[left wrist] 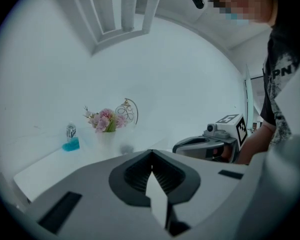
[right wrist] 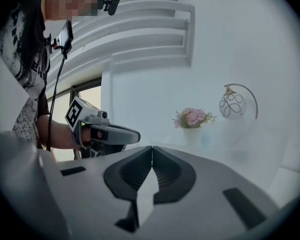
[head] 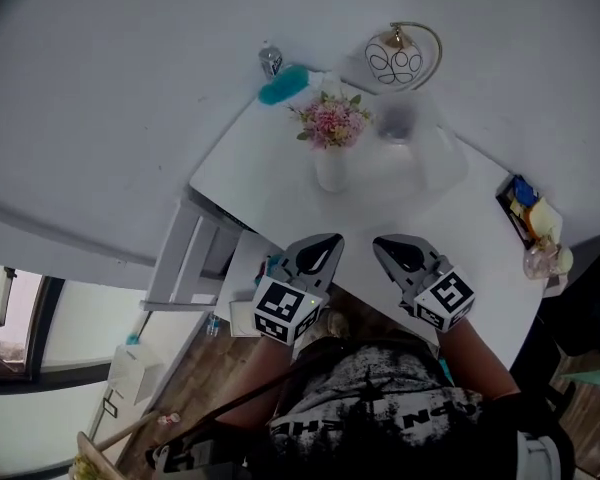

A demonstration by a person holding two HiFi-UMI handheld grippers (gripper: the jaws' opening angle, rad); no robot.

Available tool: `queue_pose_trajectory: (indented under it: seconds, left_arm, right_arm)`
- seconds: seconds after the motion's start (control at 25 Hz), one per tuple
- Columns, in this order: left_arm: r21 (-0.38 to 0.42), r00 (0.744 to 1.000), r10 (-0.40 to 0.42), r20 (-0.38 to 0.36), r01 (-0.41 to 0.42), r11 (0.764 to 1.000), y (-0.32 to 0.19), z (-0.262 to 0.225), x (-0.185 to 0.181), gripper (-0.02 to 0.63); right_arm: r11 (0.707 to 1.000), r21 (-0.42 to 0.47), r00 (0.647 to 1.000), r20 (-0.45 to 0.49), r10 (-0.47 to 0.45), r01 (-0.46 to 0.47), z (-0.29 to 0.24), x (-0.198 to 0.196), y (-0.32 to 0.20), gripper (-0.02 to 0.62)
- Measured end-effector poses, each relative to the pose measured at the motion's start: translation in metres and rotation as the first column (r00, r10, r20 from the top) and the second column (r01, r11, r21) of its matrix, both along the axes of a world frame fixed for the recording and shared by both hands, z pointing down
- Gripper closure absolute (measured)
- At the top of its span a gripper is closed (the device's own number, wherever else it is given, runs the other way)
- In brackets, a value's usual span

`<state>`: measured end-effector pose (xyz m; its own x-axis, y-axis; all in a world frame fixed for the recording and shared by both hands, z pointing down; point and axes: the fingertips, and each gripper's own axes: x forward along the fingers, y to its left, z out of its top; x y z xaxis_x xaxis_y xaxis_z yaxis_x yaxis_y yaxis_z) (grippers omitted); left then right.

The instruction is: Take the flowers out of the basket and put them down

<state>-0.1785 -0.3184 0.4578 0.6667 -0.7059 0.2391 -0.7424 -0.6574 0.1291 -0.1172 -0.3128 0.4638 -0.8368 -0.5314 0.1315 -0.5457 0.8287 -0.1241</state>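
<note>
Over on the big white tabletop [head: 260, 178] nothing looks touched yet, far as I can judge. Both claws are pinched fully together with nothing in them. The left gripper [head: 330, 243] and right gripper [head: 382, 245] sit side by side at the near edge, well apart from the goods. The task thing, a bunch of pink flowers [head: 330, 121], stands upright in a slim white vase-like holder [head: 331, 173] toward the far corner (can't tell if that's the "basket"). Near it there's a gold wire hoop ornament with a white patterned globe [head: 395, 60], then a teal blob [head: 283, 85] and a small silver can [head: 270, 60]. My worry: the holder looks narrow and tippy, so tugging the stems sideways could drag it over, or a wide-open claw could clip that hoop.
</note>
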Motion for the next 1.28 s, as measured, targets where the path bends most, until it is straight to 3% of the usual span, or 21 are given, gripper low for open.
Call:
queue_pose_trajectory:
  seconds: [0.28, 0.8, 1.04, 1.28]
  left_arm:
    - [0.008, 0.998, 0.061, -0.019, -0.06, 0.998, -0.014, -0.002, -0.014, 0.594]
    - [0.032, 0.998, 0.044, -0.036, -0.043, 0.999, -0.038, -0.016, -0.035, 0.594]
    - [0.042, 0.998, 0.038, -0.043, -0.036, 0.998, -0.049, -0.024, -0.038, 0.594]
    - [0.034, 0.999, 0.021, -0.04, -0.019, 0.999, -0.058, -0.023, -0.039, 0.594]
  right_arm:
    - [0.998, 0.018, 0.998, -0.003, 0.056, -0.056, -0.005, -0.015, -0.017, 0.578]
    - [0.997, 0.082, 1.0, -0.028, -0.011, 0.014, -0.059, -0.02, -0.051, 0.578]
    - [0.984, 0.14, 0.987, -0.132, -0.09, 0.108, -0.089, -0.022, -0.068, 0.578]
    - [0.965, 0.172, 0.952, -0.266, -0.15, 0.2, -0.096, -0.018, -0.094, 0.578]
